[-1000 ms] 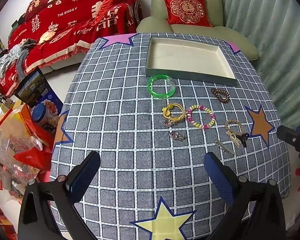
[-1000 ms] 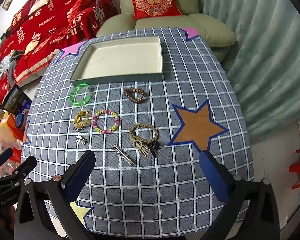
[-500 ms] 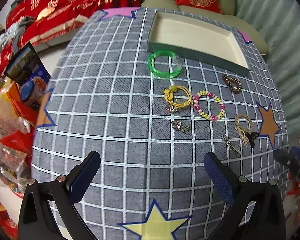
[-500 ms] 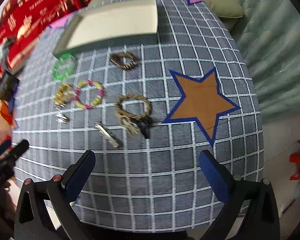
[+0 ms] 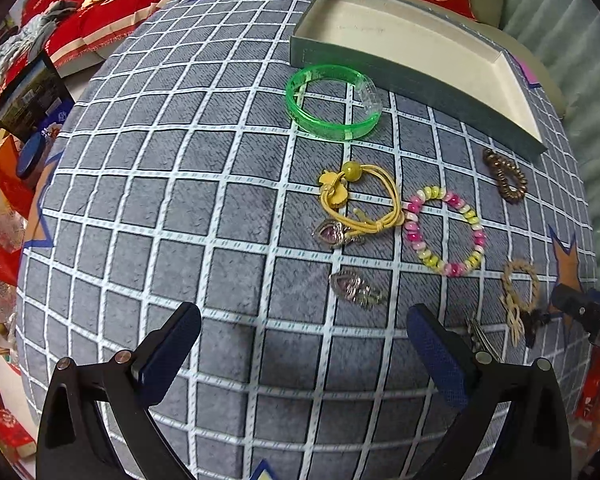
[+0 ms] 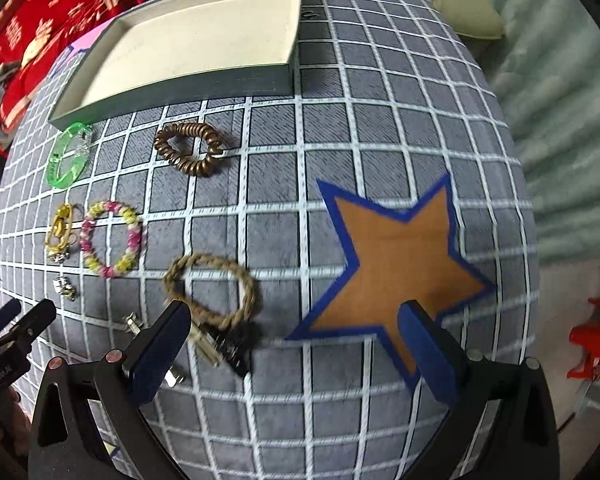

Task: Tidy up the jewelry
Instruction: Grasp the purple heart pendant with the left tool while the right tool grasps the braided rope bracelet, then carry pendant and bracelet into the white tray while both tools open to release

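Grey checked cloth [image 5: 148, 208], jewelry scattered before shallow tray [image 5: 412, 36], green bangle [image 5: 332, 102] just beside tray wall, left gripper [image 5: 304, 354] wide above silver charm [image 5: 356, 290], right gripper [image 6: 294, 354] wide, left finger over braided bracelet [image 6: 216, 286].

You are looking at jewelry lying flat: a green bangle [image 5: 332, 104] just beside the open tray [image 5: 416, 80], a yellow cord bracelet [image 5: 364, 200] touching a pink-yellow beaded bracelet [image 5: 444, 232], a brown coil [image 6: 190, 148] apart.
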Motion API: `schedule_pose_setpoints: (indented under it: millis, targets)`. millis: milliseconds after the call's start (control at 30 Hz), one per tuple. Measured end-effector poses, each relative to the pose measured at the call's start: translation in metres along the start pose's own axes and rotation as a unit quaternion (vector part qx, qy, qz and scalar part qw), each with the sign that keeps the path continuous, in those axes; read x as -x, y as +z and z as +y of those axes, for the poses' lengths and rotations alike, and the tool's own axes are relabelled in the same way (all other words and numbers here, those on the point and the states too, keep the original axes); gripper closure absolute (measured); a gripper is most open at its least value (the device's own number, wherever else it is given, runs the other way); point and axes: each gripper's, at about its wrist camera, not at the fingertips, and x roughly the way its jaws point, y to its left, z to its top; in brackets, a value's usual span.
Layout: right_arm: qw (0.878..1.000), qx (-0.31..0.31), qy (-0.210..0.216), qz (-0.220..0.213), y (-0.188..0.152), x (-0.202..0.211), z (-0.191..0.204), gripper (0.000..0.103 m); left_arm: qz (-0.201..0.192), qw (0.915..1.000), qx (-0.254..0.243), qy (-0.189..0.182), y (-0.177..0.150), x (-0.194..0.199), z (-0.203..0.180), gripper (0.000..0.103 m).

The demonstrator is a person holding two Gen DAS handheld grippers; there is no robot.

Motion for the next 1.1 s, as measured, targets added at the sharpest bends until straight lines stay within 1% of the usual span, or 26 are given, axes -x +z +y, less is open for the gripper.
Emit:
schedule_pose_setpoints:
  millis: [67, 167, 200, 233, 267, 300, 400, 433, 467, 500, 533, 567, 600, 633, 667, 700, 767, 800, 900, 967, 1033, 1100]
  targets:
    - [1.000, 0.015, -0.001, 0.006, 0.003, -0.006, 0.001, 0.009, 0.005, 1.0000, -0.004, 0.006, 0.001, -0.006, -0.003, 0.008]
    - [0.999, 0.037, 0.001, 0.014, 0.008, -0.016, 0.004, 0.017, 0.007, 0.9999, -0.002, 0.014, 0.003, -0.014, -0.004, 0.008]
    - [0.999, 0.046, 0.000, 0.015, 0.009, -0.019, 0.006, 0.024, 0.008, 0.9998, -0.002, 0.016, 0.004, -0.016, -0.004, 0.008]
    - [0.998, 0.055, 0.000, 0.016, 0.010, -0.021, 0.009, 0.028, 0.009, 0.9998, -0.002, 0.018, 0.004, -0.018, -0.004, 0.010]
    - [0.998, 0.063, 0.001, 0.018, 0.010, -0.024, 0.011, 0.029, 0.010, 0.9997, -0.002, 0.021, 0.004, -0.020, -0.005, 0.014]
    - [0.997, 0.071, -0.002, 0.017, 0.009, -0.027, 0.014, 0.029, 0.005, 0.9996, -0.006, 0.027, 0.002, -0.020, -0.006, 0.014]
    - [0.996, 0.090, -0.003, 0.005, 0.008, -0.026, 0.030, 0.030, -0.002, 0.9996, -0.013, 0.027, 0.001, -0.021, -0.009, 0.014]
    - [0.996, 0.093, -0.002, 0.004, 0.008, -0.026, 0.033, 0.030, -0.003, 0.9996, -0.013, 0.026, 0.000, -0.021, -0.010, 0.016]
    - [0.996, 0.095, -0.002, 0.003, 0.008, -0.027, 0.036, 0.031, -0.007, 0.9996, -0.016, 0.024, 0.000, -0.020, -0.013, 0.022]
    - [0.995, 0.097, -0.001, 0.001, 0.008, -0.030, 0.041, 0.034, -0.009, 0.9994, -0.022, 0.024, -0.001, -0.017, -0.020, 0.026]
    - [0.995, 0.100, 0.000, -0.002, 0.007, -0.034, 0.050, 0.040, -0.012, 0.9993, -0.030, 0.020, -0.001, -0.016, -0.023, 0.036]
    - [0.994, 0.106, 0.000, -0.005, 0.007, -0.035, 0.056, 0.045, -0.015, 0.9989, -0.041, 0.018, -0.002, -0.015, -0.028, 0.049]
    - [0.994, 0.112, -0.001, -0.007, 0.007, -0.037, 0.067, 0.058, -0.016, 0.9986, -0.049, 0.015, -0.001, -0.013, -0.032, 0.056]
    - [0.993, 0.117, 0.000, -0.007, 0.009, -0.037, 0.073, 0.075, -0.017, 0.9982, -0.056, 0.014, 0.001, -0.010, -0.036, 0.063]
    - [0.993, 0.120, -0.001, -0.007, 0.009, -0.036, 0.076, 0.084, -0.016, 0.9980, -0.061, 0.009, 0.001, -0.010, -0.036, 0.076]
    - [0.993, 0.120, -0.007, -0.005, 0.010, -0.035, 0.083, 0.097, -0.014, 0.9979, -0.063, 0.002, 0.005, -0.008, -0.038, 0.076]
    - [0.994, 0.105, -0.002, -0.006, 0.011, -0.032, 0.087, 0.097, -0.009, 0.9982, -0.055, -0.023, 0.006, -0.007, -0.036, 0.076]
    - [0.995, 0.095, 0.002, -0.008, 0.013, -0.025, 0.084, 0.097, -0.009, 0.9981, -0.054, -0.029, 0.006, -0.005, -0.037, 0.076]
    - [0.997, 0.071, 0.015, -0.018, 0.015, -0.012, 0.074, 0.097, -0.018, 0.9970, -0.055, -0.050, 0.005, 0.005, -0.026, 0.076]
    - [0.998, 0.062, 0.021, -0.025, 0.016, -0.002, 0.073, 0.097, -0.022, 0.9963, -0.055, -0.062, 0.004, 0.014, -0.018, 0.076]
    - [0.998, 0.051, 0.029, -0.030, 0.018, 0.008, 0.072, 0.097, -0.026, 0.9959, -0.051, -0.070, 0.003, 0.018, -0.002, 0.076]
    - [0.998, 0.038, 0.037, -0.036, 0.018, 0.019, 0.072, 0.097, -0.030, 0.9957, -0.045, -0.076, 0.002, 0.027, 0.003, 0.076]
